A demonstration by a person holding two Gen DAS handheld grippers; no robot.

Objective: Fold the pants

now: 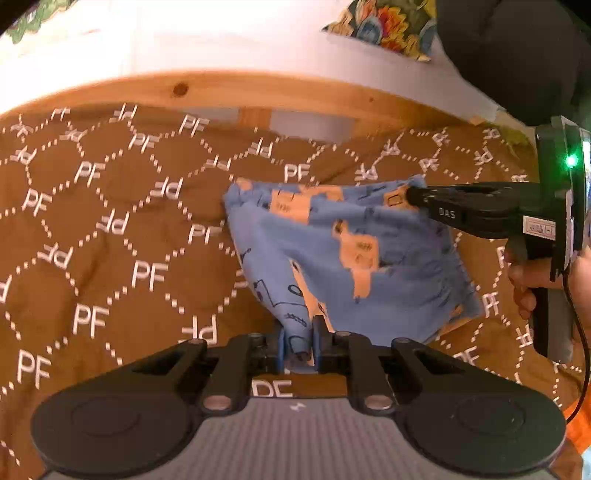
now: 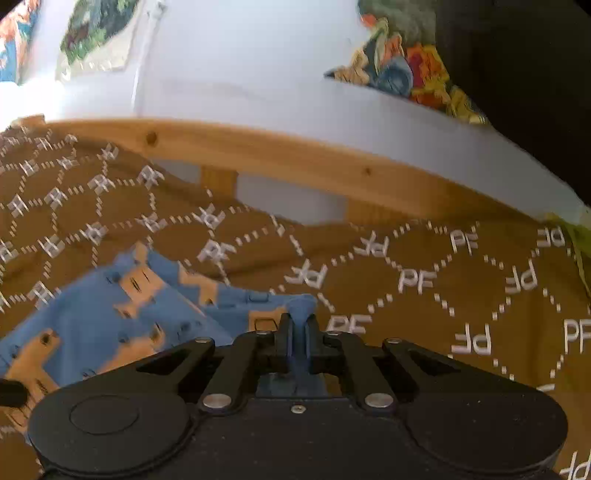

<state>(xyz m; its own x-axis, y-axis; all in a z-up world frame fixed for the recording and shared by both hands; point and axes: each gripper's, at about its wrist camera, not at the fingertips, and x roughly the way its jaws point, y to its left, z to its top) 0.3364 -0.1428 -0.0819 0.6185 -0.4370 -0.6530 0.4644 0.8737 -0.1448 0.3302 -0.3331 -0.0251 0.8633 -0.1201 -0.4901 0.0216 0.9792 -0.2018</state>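
The pants point(image 1: 332, 251) are small, blue with orange patches and dark drawings, and they hang lifted above a brown quilt point(image 1: 110, 240). My left gripper point(image 1: 299, 343) is shut on a bunched corner of the cloth at the bottom of the left wrist view. My right gripper point(image 1: 410, 195) comes in from the right there, pinching another edge of the pants. In the right wrist view the right gripper point(image 2: 298, 325) is shut on a blue fold, and the pants point(image 2: 110, 321) stretch away to the left.
The brown quilt point(image 2: 443, 295) with white PF lettering covers the bed. A wooden rail point(image 1: 258, 92) runs along the far side before a white wall point(image 2: 258, 66). Patterned fabric point(image 1: 391, 26) shows at the upper right. A hand point(image 1: 524, 280) holds the right gripper's handle.
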